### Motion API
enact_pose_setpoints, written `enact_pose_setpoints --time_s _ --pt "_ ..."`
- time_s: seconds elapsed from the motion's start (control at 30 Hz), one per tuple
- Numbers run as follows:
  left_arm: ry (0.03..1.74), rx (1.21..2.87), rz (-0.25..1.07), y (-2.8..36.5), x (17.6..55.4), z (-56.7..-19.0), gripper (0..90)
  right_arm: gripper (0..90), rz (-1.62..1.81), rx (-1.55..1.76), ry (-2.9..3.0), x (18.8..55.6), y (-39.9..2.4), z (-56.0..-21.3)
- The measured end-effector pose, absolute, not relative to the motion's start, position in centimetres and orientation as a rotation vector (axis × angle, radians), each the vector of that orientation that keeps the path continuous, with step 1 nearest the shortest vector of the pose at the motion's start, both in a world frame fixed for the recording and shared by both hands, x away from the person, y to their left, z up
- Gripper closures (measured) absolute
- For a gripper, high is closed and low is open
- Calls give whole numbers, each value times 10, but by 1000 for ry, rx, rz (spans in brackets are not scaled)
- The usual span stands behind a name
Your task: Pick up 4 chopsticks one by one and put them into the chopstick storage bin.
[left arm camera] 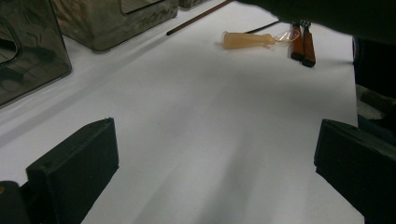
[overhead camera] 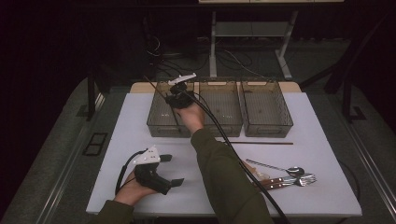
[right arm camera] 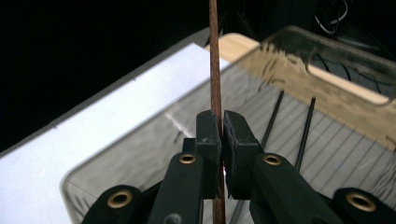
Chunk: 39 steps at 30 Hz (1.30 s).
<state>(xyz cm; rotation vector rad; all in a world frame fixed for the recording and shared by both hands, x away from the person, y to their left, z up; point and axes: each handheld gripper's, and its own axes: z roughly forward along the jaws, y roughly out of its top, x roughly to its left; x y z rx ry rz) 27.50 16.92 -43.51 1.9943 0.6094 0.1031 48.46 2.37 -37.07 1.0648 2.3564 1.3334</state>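
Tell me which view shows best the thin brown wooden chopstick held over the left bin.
The right gripper view: the thin brown wooden chopstick stands clamped between the right tongs, close and sharp. In the high view the hand covers it. The left gripper view faces elsewhere.

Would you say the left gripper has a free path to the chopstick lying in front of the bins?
Probably yes: the left gripper is open, and bare table lies before it. The right forearm crosses the path toward the chopstick.

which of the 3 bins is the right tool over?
The leftmost bin. The right tool, shut on a brown chopstick, hangs over it; two dark sticks already lie inside, unlike the middle bin and right bin.
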Motion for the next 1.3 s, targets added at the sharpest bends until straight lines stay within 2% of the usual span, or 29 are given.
enact_pose_setpoints --time_s 0.13,0.23,0.3,0.6,0.97,1.3 --pt "611 1993 102 170 275 -435 0 842 1279 1114 2365 486 23 -381" --pt "609 1994 103 169 275 -435 0 681 1269 1140 2357 486 20 -383" --pt "609 1994 104 169 275 -435 0 606 1252 1138 2364 486 20 -383" --pt "604 2001 108 170 275 -435 0 422 1249 1099 2433 481 6 -375" --pt "626 1999 121 169 276 -437 0 274 1266 1010 2489 460 -35 -365" --pt "646 1997 119 167 276 -438 0 224 1272 920 2520 434 -86 -356"
